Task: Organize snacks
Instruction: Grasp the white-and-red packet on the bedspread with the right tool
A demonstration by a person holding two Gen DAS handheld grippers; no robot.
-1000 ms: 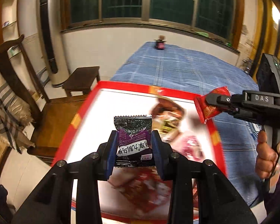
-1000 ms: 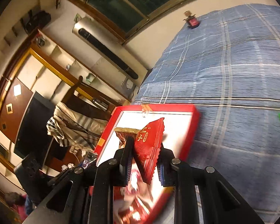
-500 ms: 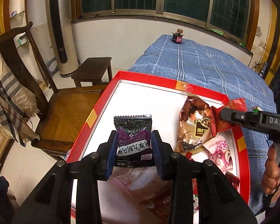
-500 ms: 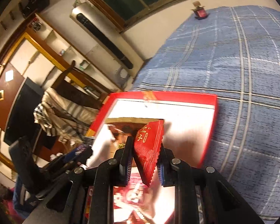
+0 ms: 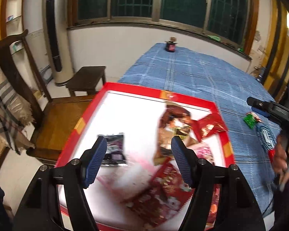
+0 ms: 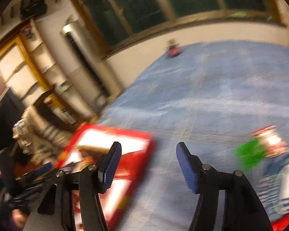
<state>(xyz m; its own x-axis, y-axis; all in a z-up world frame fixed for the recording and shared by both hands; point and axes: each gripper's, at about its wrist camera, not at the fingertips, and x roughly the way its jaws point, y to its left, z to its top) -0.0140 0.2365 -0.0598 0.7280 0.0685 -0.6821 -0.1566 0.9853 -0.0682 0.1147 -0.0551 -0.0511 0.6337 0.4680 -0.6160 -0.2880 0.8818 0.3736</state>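
**Inspector:** Start with the big items. Where do things stand?

**Assistant:** A table under a blue checked cloth (image 5: 192, 77) carries a red-rimmed box (image 5: 136, 88) at its near left corner. Several snacks lie inside: a large brown packet (image 5: 173, 127), a red printed bag (image 5: 163, 196), a small dark purple packet (image 5: 113, 148) and a small red packet (image 5: 210, 127) resting at the right rim.

**Inspector:** The grippers?

**Assistant:** The left gripper (image 5: 138, 154) is over the box, jaws opening, nothing pressed between them; the purple packet lies just beyond its left pad. The right gripper (image 6: 148, 165) is also opening and empty, pointed at bare cloth beside the box.

**Inspector:** So the step in hand?

**Assistant:** Release into the box, in my judgement. Loose snacks remain out on the cloth: a green packet (image 6: 248, 154), a blue-and-white one (image 6: 283, 182). That view is badly blurred, so their shape is uncertain.

**Inspector:** Next move?

**Assistant:** Likely the right gripper swings over the green packet, descends with jaws spread, and closes on its edge.
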